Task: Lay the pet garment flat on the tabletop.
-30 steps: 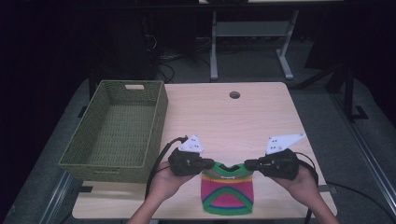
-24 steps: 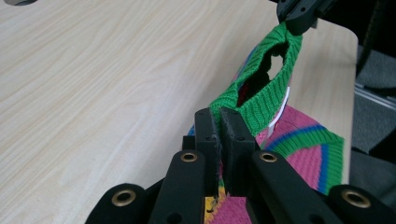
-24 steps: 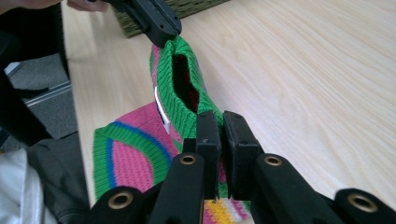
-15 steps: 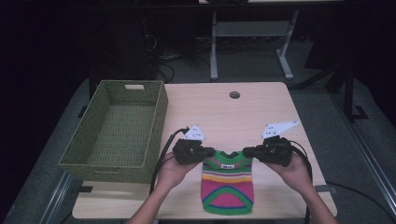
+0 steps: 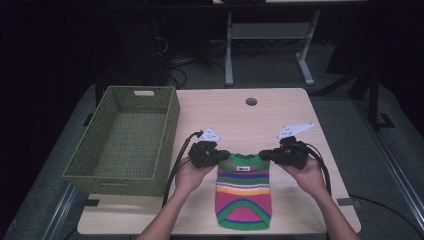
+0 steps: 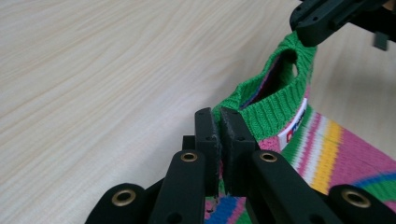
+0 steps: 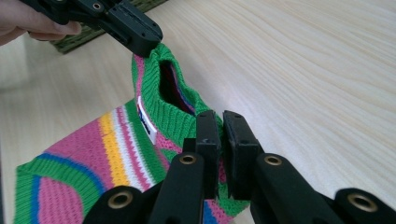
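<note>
A small knitted sweater with pink, green, yellow and blue stripes lies stretched on the wooden table, its green collar toward the far side. My left gripper is shut on the collar's left shoulder; its jaws pinch the green ribbing. My right gripper is shut on the opposite shoulder, where green knit disappears between the jaws. The collar is pulled taut between the two, slightly raised, with a white label below it. Each gripper view shows the other gripper at the collar's far end.
A green woven basket stands empty at the table's left side. A round cable hole sits near the table's far edge. Bare wood lies beyond the sweater. Black cables trail from both grippers toward the front edge.
Both grippers have moved away from the person with the collar, pulling the bunched sweater out long and flat on the table. Their hold has not changed.
</note>
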